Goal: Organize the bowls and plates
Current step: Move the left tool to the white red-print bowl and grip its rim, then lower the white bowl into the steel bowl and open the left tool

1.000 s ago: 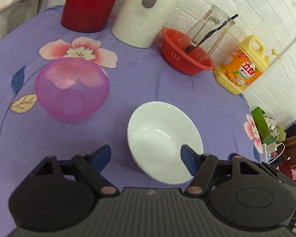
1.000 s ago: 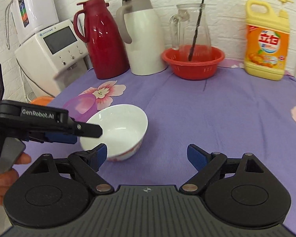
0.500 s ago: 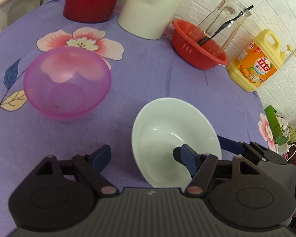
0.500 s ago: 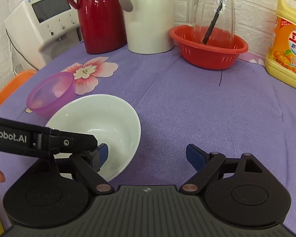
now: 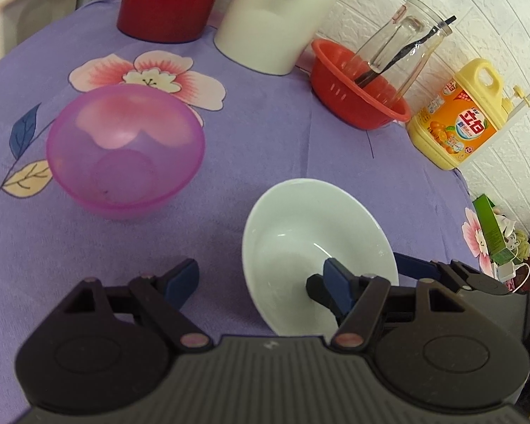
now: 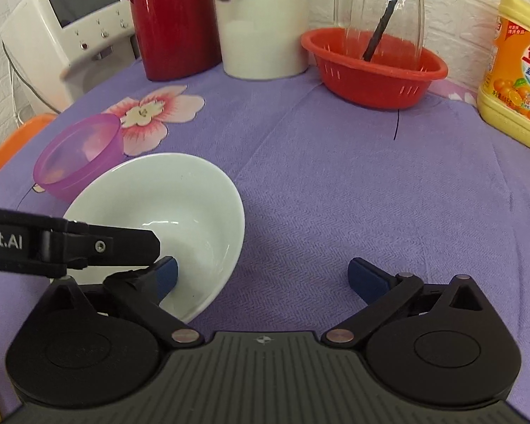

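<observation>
Purple cloth (image 5: 272,148) under everything, and the white bowl (image 5: 311,233) is my landmark, sitting on it near my side of the table. Behind the bowl, well apart, stand the red flask (image 6: 175,24) and the white jug (image 6: 261,35). Off to the far right of it sits the red basket (image 6: 371,70) with a glass carafe in it, and beyond that the yellow detergent bottle (image 6: 516,70).

Just beside the bowl, to its left, is the pink bowl (image 5: 123,152), upright and empty, not touching it that I can see.

Now my hands. My left gripper (image 5: 261,277) is spread wide, straddling the bowl's near left wall, one pad inside, one outside. My right gripper (image 6: 263,275) is spread wide too, its left pad inside the bowl's right wall, the other out over bare cloth. Neither is pinching anything yet.

I'd judge this bowl glazed ceramic: rigid, fairly heavy, slick, and it would chip if knocked. The rim wall is the only place to take it, pads well down, squeezed firmly. The pink one looks like light plastic, forgiving.
</observation>
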Tool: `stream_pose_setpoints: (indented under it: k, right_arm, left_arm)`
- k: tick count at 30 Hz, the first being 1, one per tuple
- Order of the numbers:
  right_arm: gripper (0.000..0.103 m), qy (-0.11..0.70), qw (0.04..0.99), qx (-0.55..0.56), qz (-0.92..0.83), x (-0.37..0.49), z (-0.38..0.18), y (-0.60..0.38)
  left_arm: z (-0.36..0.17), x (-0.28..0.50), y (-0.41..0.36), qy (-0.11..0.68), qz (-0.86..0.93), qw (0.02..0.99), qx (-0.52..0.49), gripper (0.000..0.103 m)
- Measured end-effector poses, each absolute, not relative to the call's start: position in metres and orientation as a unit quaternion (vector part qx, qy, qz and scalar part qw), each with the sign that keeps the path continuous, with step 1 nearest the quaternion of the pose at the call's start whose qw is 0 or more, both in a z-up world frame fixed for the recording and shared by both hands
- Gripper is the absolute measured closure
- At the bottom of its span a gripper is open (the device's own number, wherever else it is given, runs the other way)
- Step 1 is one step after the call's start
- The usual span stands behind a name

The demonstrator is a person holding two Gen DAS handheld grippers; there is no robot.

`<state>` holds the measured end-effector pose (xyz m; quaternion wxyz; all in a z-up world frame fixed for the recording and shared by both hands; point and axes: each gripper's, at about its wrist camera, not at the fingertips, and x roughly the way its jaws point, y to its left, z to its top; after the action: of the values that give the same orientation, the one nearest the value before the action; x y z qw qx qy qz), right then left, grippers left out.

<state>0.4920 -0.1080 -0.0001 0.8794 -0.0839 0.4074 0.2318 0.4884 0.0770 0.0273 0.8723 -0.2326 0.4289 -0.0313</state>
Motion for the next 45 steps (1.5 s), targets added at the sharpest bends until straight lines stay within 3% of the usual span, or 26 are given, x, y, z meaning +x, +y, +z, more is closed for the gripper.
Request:
stream_pose_setpoints:
  k: [7,9,11,12,13,15,29,45]
  right_arm:
    - [0.0,0.374,0.887,-0.106,0.247,0.485,0.003,-0.099]
    - [0.0,0.38,0.883,-0.091,0.26,0.485,-0.001,-0.1]
    - [0.019,0.377,0.881,-0.081,0.274,0.48,-0.001,-0.098]
    - [0.038,0.378,0.88,-0.078,0.277,0.479,0.0,-0.097]
    - [0.049,0.38,0.879,-0.076,0.276,0.476,0.002,-0.094]
    - [0.051,0.375,0.882,-0.094,0.269,0.47,0.006,-0.089]
    - [0.05,0.347,0.902,-0.095,0.239,0.373,0.047,-0.126]
    - [0.048,0.355,0.91,-0.088,0.194,0.227,0.028,-0.19]
  left_arm:
    - [0.025,0.487,0.078,0.423,-0.036,0.875,-0.233,0.038]
    - [0.024,0.484,0.075,0.421,-0.045,0.878,-0.224,0.05]
    - [0.023,0.485,0.076,0.421,-0.058,0.873,-0.241,0.061]
    - [0.023,0.487,0.076,0.423,-0.061,0.868,-0.252,0.063]
    - [0.024,0.487,0.074,0.422,-0.063,0.868,-0.253,0.065]
    - [0.031,0.482,0.066,0.42,-0.065,0.874,-0.234,0.069]
    - [0.067,0.39,0.036,0.401,-0.117,0.881,-0.222,0.069]
    - [0.038,0.254,-0.032,0.424,-0.187,0.868,-0.179,0.069]
